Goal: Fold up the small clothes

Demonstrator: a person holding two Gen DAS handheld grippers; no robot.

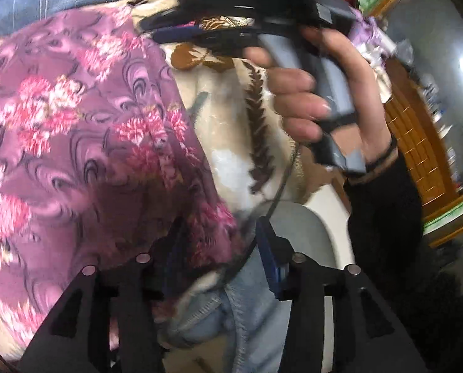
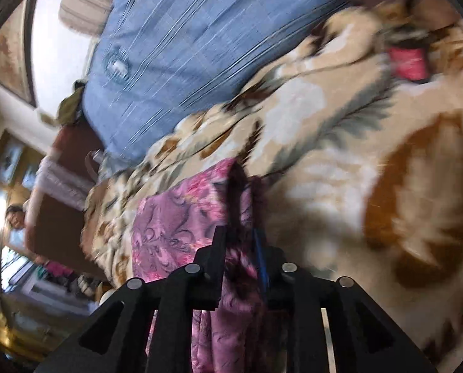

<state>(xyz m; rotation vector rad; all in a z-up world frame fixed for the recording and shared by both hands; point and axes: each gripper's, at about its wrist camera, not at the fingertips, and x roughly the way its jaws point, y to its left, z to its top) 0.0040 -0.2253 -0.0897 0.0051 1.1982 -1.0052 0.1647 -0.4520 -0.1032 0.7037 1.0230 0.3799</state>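
A purple cloth with pink flowers (image 1: pixel 85 143) hangs lifted over a beige patterned blanket (image 1: pixel 228 161). My left gripper (image 1: pixel 219 258) is shut on the cloth's lower edge, which drapes over its left finger. In the left wrist view the right gripper (image 1: pixel 262 34) sits at the top, held by a bare hand (image 1: pixel 312 93). In the right wrist view my right gripper (image 2: pixel 242 248) is shut on a bunched fold of the same cloth (image 2: pixel 175 220), which hangs down between its fingers above the blanket (image 2: pixel 340 143).
A blue striped cushion (image 2: pixel 175 46) lies at the blanket's far end. Light blue denim (image 1: pixel 240 317) shows below the left gripper. Wooden furniture (image 1: pixel 418 143) stands at the right, and a person (image 2: pixel 15 217) is at the room's far side.
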